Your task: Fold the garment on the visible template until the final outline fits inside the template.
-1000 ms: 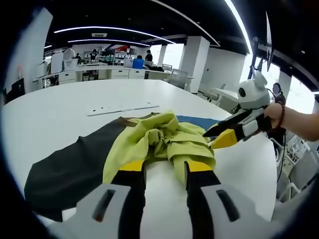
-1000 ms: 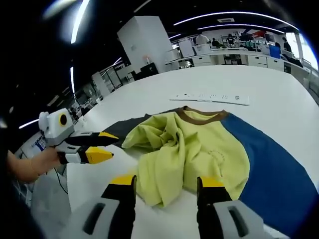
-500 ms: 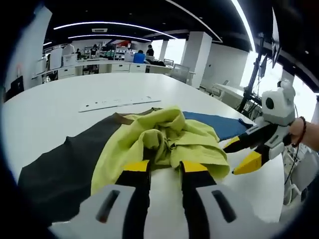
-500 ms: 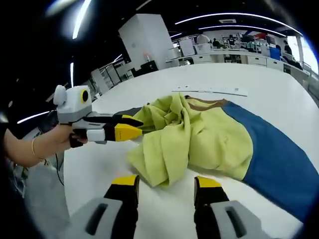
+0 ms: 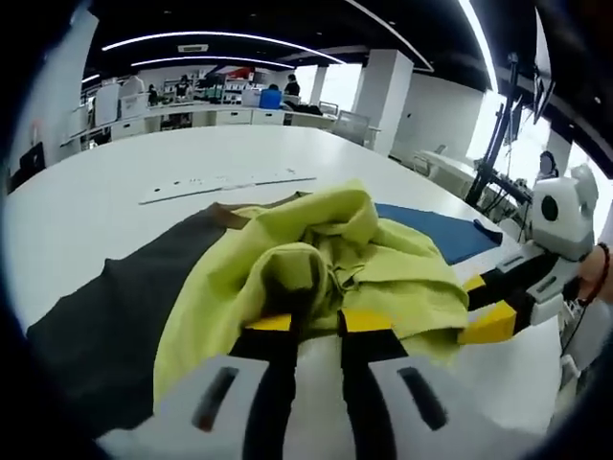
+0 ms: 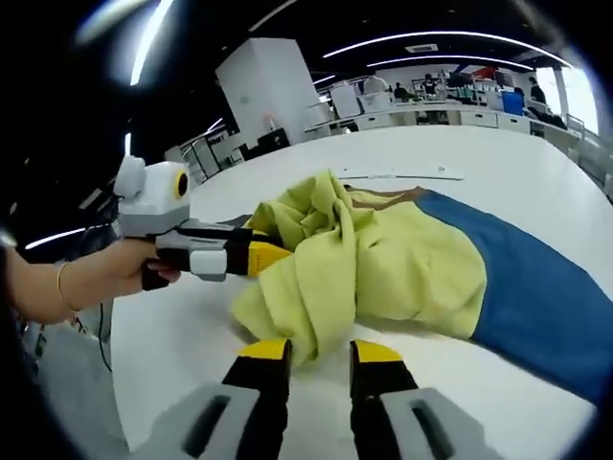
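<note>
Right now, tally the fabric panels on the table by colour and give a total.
Yellow-green garment: 1
Blue panel: 1
Dark panel: 1
Total: 3

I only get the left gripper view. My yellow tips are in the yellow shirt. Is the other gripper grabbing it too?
Observer: In the right gripper view, the yellow edge of the garment lies between the tips of the right gripper. I cannot tell if it is pinched.
Operator: How big is the blue bit?
Observer: The blue part spreads wide and flat across the table, far more than your sliver shows.
Operator: What does my gripper look like from there?
Observer: A hand holds the left gripper, jaws close together, tips in the yellow folds.
</note>
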